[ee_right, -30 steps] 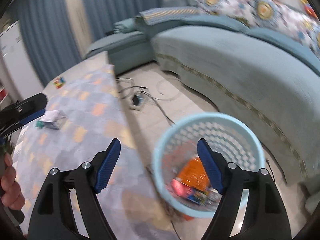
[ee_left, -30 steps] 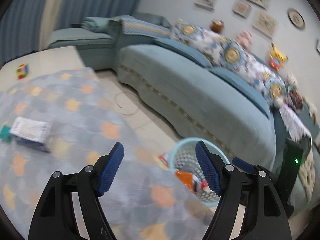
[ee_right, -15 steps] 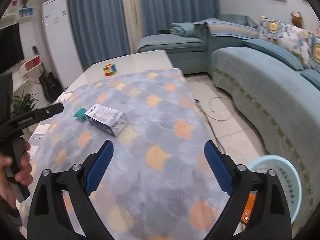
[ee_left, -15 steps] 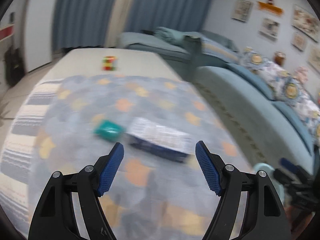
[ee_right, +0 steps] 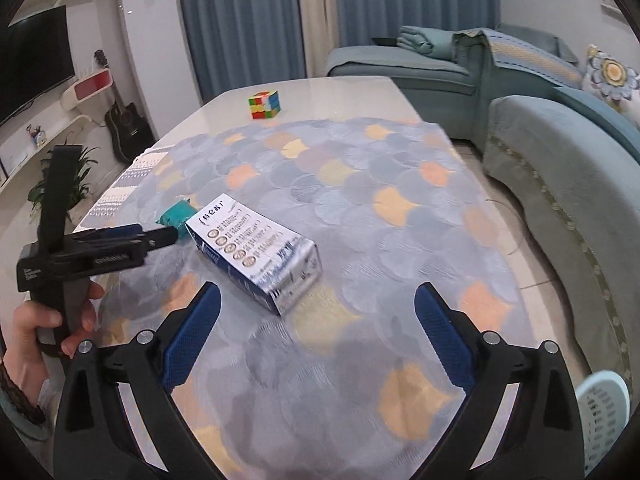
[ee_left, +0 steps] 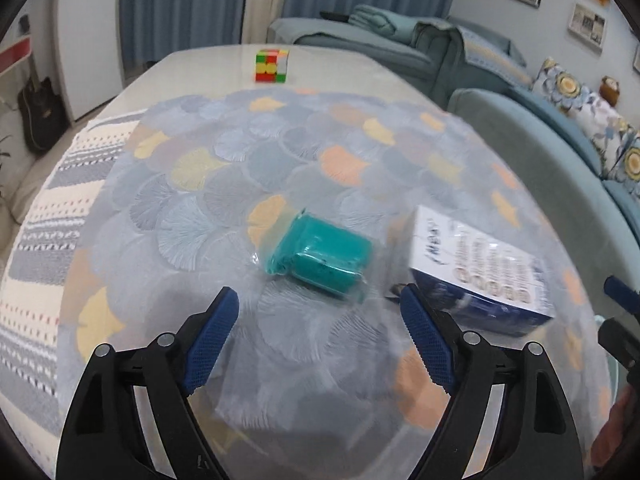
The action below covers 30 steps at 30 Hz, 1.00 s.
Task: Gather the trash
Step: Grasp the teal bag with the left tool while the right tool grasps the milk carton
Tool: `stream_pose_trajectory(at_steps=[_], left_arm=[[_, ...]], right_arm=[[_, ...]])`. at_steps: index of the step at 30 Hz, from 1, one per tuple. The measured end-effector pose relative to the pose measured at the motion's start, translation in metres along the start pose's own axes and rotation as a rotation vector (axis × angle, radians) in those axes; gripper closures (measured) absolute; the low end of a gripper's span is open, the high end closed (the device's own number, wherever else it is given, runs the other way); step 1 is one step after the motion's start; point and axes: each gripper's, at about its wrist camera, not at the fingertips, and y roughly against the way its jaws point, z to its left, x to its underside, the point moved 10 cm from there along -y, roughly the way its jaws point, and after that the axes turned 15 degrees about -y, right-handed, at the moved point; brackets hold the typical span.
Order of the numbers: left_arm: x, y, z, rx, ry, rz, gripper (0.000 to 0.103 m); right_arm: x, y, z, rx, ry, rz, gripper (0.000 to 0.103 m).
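A teal plastic-wrapped packet (ee_left: pixel 324 258) lies on the patterned tablecloth (ee_left: pixel 224 184), just ahead of my open, empty left gripper (ee_left: pixel 320 312). A white and blue carton (ee_left: pixel 476 268) lies on its side to the packet's right. In the right wrist view the carton (ee_right: pixel 256 254) lies ahead and left of my open, empty right gripper (ee_right: pixel 316 308). The left gripper (ee_right: pixel 120 240) shows there at the left, its fingers pointing at the teal packet (ee_right: pixel 176 216). A pale blue basket (ee_right: pixel 604 412) stands on the floor at the lower right.
A colour cube (ee_left: pixel 272 65) stands at the table's far end, also in the right wrist view (ee_right: pixel 265 104). A teal sofa (ee_right: pixel 560 168) runs along the right of the table. A striped cloth (ee_left: pixel 44 216) covers the table's left side.
Both grippers have swung away from the basket to the table. The left has closed in on the teal packet, the right has drawn nearer the carton. Both stay open.
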Motion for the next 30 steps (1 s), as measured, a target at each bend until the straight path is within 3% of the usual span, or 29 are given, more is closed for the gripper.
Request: stream_pose_trajectory(at_steps=[9, 13, 17, 25, 30], left_arm=[[-0.011, -0.021, 0.003, 0.038, 0.003, 0.009, 0.027], [-0.011, -0.021, -0.001, 0.026, -0.023, 0.006, 0.048], [-0.01, -0.018, -0.002, 0.033, -0.02, -0.008, 0.052], [-0.008, 0.0, 0.024, 0.053, 0.122, -0.077, 0.052], [-0.007, 0.009, 0.04, 0.013, 0.168, -0.109, 0.052]], right_arm=[[-0.021, -0.044, 0.027, -0.068, 0.061, 0.039, 0.01], [-0.023, -0.068, 0.036, -0.092, 0.07, 0.084, 0.01], [-0.014, -0.085, 0.043, -0.126, 0.062, 0.157, 0.01], [0.026, -0.061, 0.074, -0.232, 0.117, 0.235, 0.01], [0.042, -0.055, 0.1, -0.238, 0.149, 0.237, 0.01]])
